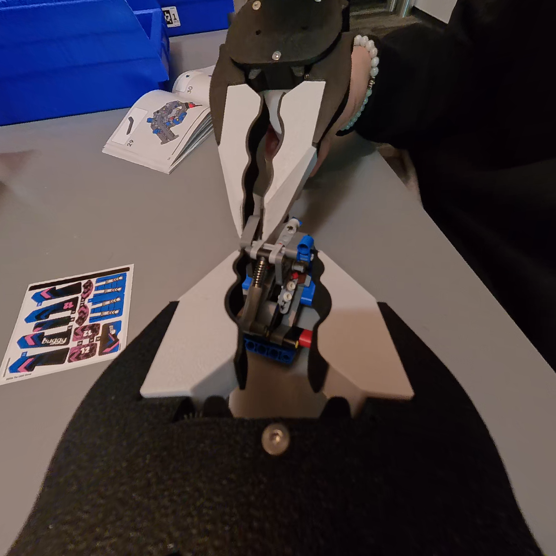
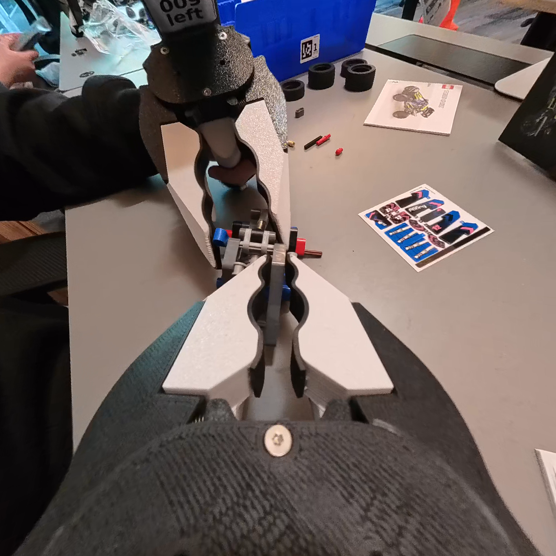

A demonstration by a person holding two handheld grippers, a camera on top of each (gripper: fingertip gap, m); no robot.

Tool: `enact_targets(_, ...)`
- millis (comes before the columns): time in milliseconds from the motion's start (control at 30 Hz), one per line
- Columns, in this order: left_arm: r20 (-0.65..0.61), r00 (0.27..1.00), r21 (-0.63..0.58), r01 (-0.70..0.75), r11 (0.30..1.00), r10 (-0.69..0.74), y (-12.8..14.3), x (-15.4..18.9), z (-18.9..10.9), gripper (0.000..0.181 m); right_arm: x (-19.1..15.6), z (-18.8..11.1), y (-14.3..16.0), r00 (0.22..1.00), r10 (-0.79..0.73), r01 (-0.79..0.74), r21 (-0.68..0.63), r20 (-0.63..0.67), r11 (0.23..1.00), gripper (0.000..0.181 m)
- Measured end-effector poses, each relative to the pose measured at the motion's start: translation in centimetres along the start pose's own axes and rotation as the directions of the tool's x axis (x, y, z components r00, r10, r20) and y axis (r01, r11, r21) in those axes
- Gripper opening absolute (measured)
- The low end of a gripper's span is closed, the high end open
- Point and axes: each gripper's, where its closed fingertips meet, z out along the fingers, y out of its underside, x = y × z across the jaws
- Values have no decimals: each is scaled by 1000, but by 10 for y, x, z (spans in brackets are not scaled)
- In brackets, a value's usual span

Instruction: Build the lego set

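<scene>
Lego chassis of grey, blue and black beams (image 1: 275,304) sits clamped in your left gripper (image 1: 278,261); keep your right gripper (image 2: 278,255), closed on the long grey beam (image 2: 275,298), square while pressing.

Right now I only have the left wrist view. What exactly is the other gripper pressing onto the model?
Observer: The right gripper is shut on a long grey beam that runs back between its fingers.
Operator: Any spare parts lying around?
Observer: Four black tyres stand by the blue bin.
Operator: Anything smaller?
Observer: Loose red and black pins lie beyond the model.
</scene>
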Motion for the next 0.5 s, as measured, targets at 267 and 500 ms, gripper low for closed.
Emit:
enact_targets(267,-13,1000,7,-1,1000,2,0,2,0,41,-5,-2,3,999,-34,34,-11,28,999,10)
enact_targets(500,-12,1000,8,0,1000,0,0,2,0,41,-5,-3,1,997,-9,9,-1,81,1000,10)
